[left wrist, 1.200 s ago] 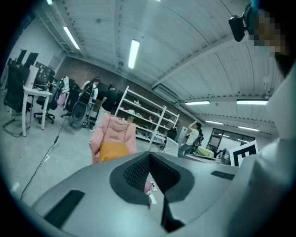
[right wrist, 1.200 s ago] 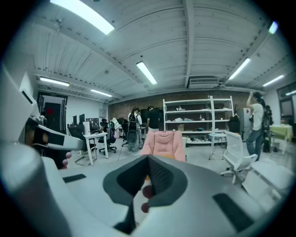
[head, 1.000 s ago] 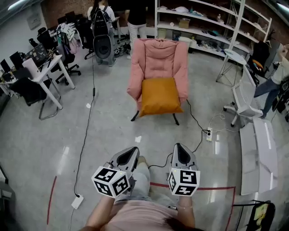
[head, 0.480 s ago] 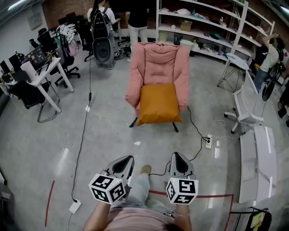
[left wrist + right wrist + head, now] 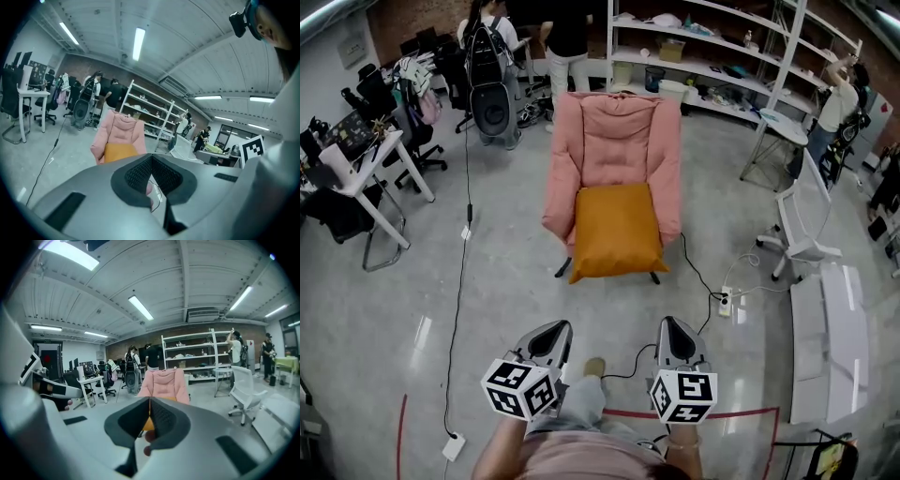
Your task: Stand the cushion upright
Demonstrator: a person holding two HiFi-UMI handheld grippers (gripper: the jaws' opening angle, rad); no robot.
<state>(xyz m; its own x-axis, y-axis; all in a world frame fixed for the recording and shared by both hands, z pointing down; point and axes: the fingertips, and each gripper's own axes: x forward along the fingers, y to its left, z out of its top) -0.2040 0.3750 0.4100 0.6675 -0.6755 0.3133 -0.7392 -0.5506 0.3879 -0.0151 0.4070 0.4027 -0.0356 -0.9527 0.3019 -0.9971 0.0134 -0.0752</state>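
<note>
Orange cushion [image 5: 616, 230] lies on the pink armchair [image 5: 614, 141] seat far ahead, looks soft and light, so pinch its corners; left gripper [image 5: 551, 331] and right gripper [image 5: 673, 329] jaws are squeezed together, empty.

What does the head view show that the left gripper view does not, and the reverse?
Only the head view: the red tape line on the floor near the person's feet, and the white power strip on the floor. Only the left gripper view: the long ceiling lamps, and the dark ribbed pads of the left hand-held gripper, shut with nothing between them. Both: the pink padded armchair with the orange square cushion lying on its seat, and the white metal shelves behind.
</note>
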